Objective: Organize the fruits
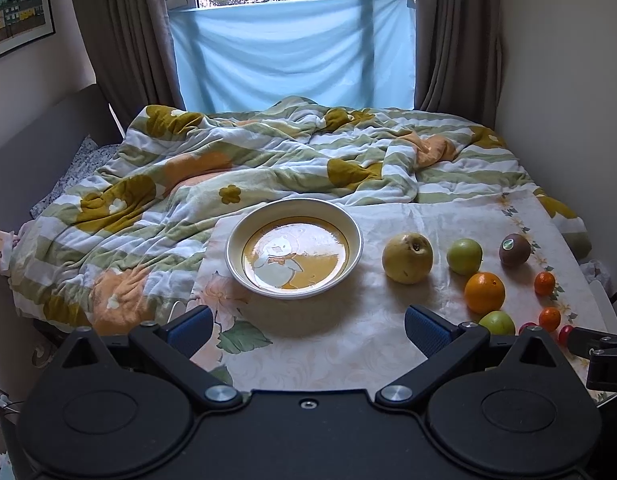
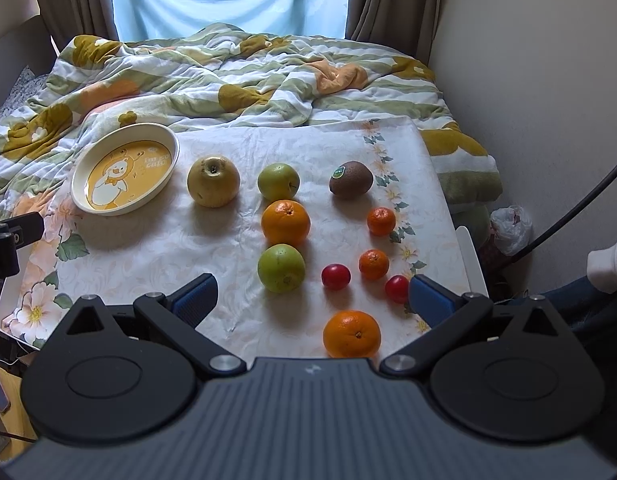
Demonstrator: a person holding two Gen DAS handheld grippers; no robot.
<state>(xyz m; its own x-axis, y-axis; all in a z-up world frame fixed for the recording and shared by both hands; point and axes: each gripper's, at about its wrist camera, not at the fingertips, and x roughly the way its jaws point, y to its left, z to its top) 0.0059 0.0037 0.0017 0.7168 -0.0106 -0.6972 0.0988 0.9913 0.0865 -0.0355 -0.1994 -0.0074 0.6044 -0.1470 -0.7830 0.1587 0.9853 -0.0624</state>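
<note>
Jaws spread, kiwi (image 2: 351,180) long axis crosswise

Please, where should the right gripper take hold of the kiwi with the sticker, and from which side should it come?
Probably across the short width of the kiwi, at its middle, coming from above. It lies on its side on the tablecloth, long axis running left to right, sticker end to the left. Nothing touches it; the nearest small mandarin sits apart in front. The right gripper is open, so it could close front to back.
</note>
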